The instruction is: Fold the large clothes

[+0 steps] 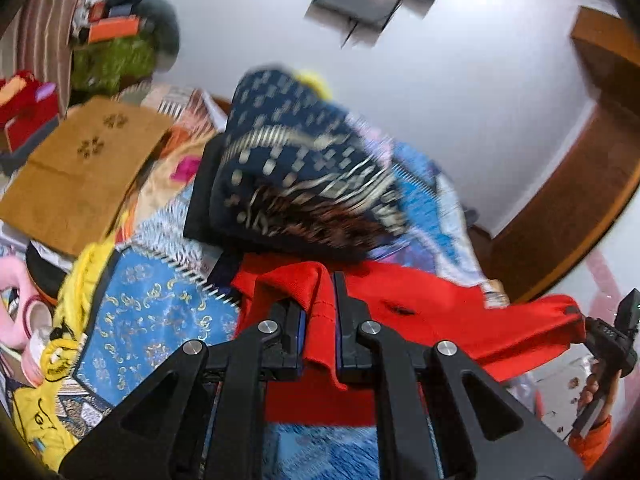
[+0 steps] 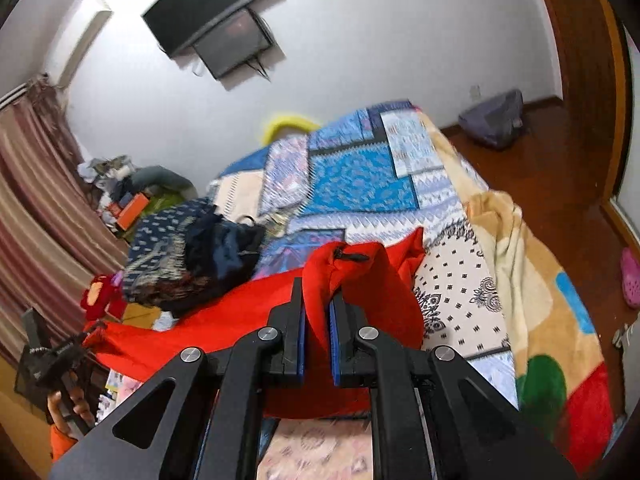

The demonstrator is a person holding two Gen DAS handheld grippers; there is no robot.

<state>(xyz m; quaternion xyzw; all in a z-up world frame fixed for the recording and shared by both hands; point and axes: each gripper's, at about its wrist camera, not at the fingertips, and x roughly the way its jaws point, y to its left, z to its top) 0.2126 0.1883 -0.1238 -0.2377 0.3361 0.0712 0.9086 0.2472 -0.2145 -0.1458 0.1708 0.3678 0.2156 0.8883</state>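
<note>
A bedroom in a home — plain from the bed [image 2: 520,240] spread with a blue patchwork cover [image 2: 360,176] and a fleecy blanket [image 2: 560,320]. Heaped with clothes [image 1: 296,176] in a loose pile. Striped curtains [image 2: 36,208] at one side, a flat screen [image 2: 208,4] on the white wall, wooden floor [image 2: 560,160] — a pink slipper [image 2: 632,280] lying on it.

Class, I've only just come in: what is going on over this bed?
A person holds a claw in each hand. The left claw and the right claw are both shut on one red garment, which hangs stretched between them above the patchwork bedspread. A dark blue patterned pile of clothes lies beyond it. No fold shows yet.
</note>
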